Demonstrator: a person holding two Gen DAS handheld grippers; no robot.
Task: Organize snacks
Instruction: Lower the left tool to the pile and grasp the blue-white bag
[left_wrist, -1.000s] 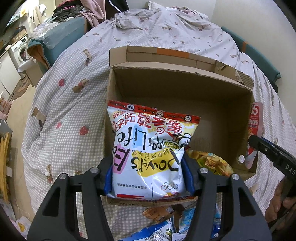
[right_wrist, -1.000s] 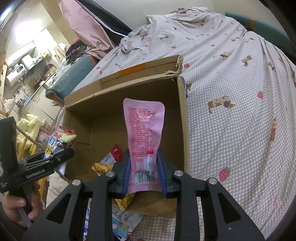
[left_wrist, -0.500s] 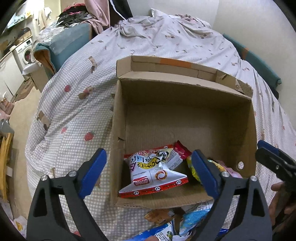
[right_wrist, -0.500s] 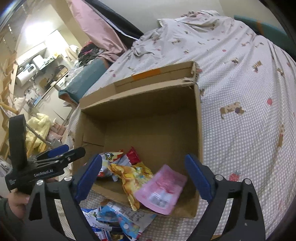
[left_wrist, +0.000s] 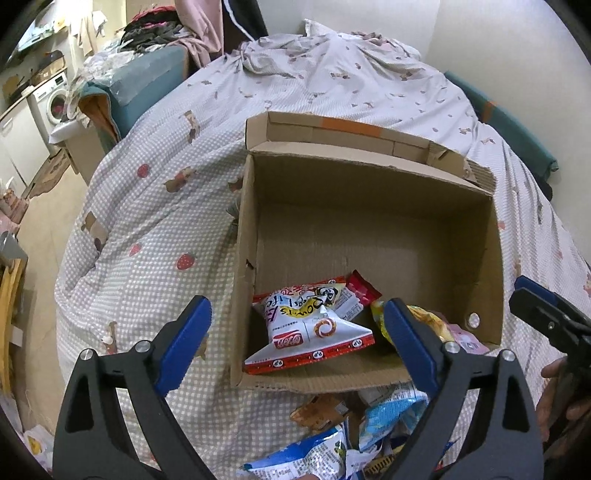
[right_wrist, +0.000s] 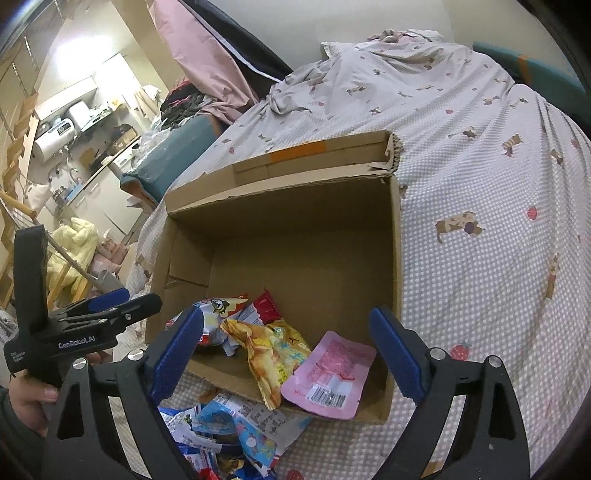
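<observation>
An open cardboard box (left_wrist: 369, 206) (right_wrist: 295, 229) sits on the bed. Inside at its near end lie a white-and-red snack bag (left_wrist: 314, 332) (right_wrist: 210, 310), a yellow chip bag (right_wrist: 269, 350) (left_wrist: 428, 317) and a pink pouch (right_wrist: 328, 373) (left_wrist: 467, 338). My left gripper (left_wrist: 297, 343) is open and empty, just above the box's near wall. My right gripper (right_wrist: 286, 354) is open and empty over the box's near edge. Each gripper also shows at the side of the other's view: the right (left_wrist: 546, 317), the left (right_wrist: 92, 317).
A pile of loose snack packets (left_wrist: 351, 435) (right_wrist: 229, 424) lies on the checked bedspread (left_wrist: 147, 229) (right_wrist: 498, 258) in front of the box. The box's far flap (left_wrist: 351, 133) stands open. A teal sofa (left_wrist: 147, 85) and household clutter are at the far left.
Both grippers opened and dropped their loads: the white-and-red bag and the pink pouch now lie in the box. Both grippers have since pulled back a little.
</observation>
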